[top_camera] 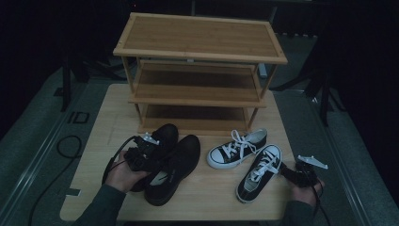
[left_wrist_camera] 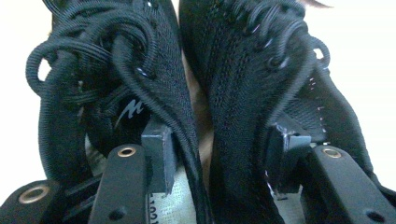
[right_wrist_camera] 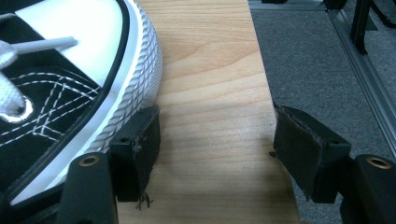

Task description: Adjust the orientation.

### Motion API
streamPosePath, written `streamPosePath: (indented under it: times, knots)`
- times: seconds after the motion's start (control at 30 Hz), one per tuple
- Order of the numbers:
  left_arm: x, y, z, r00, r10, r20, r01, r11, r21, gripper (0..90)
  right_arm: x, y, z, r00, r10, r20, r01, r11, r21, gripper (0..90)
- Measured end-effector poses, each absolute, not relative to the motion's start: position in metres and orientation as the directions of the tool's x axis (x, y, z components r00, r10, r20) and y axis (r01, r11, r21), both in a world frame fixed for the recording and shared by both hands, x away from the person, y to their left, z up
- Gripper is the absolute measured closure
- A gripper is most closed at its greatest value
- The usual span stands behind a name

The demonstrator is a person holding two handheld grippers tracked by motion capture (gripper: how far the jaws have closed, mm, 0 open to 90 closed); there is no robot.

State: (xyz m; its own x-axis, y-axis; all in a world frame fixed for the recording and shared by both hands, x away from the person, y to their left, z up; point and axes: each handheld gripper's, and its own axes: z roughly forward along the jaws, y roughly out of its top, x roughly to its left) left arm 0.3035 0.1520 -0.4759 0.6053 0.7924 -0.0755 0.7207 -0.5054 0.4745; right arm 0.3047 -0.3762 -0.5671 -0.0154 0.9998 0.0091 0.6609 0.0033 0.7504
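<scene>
- left gripper sits over the pair of black knit shoes at the front left of the table, hand wrapped round the back of it
- from the left gripper view its two pads are dropped one into each shoe's opening, with the two inner side walls of the shoes squeezed together between them; the left black shoe and the right black shoe are pushed up against each other there; so the claw is clamped on the pair by their inner collars, roughly half way closed
- black laces are bunched up on top of both shoes; a bit of white insole shows low in the left one
- right gripper is at the front right corner of the table, low and level with the board; its jaws stand wide apart with only bare wood between them
- in the right gripper view one pad is right against the white rubber edge of the nearer black-and-white sneaker; the other pad hangs over the table's edge, above the grey floor; nothing gripped
- the second sneaker lies just beside the first, angled toward the wooden shoe rack at the back; all three rack shelves are bare
</scene>
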Motion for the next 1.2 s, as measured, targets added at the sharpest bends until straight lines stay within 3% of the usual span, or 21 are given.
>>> streamPosePath:
  times: [0.13, 0.5, 1.2]
  knots:
    - [0.307, 0.1498, -0.4826, 0.597, 0.797, -0.094, 0.735, -0.496, 0.461, 54.5, 0.3047, -0.3762, -0.5671, -0.016, 1.0, 0.009, 0.661, 0.004, 0.75, 31.4]
    - [0.3071, 0.152, -0.4811, 0.576, 0.814, -0.066, 0.741, -0.487, 0.462, 83.2, 0.3048, -0.3762, -0.5671, -0.015, 1.0, 0.009, 0.661, 0.003, 0.751, 31.4]
    - [0.3072, 0.1554, -0.4799, 0.559, 0.826, -0.071, 0.741, -0.459, 0.49, 84.5, 0.3048, -0.3762, -0.5671, -0.015, 1.0, 0.009, 0.661, 0.003, 0.75, 31.4]
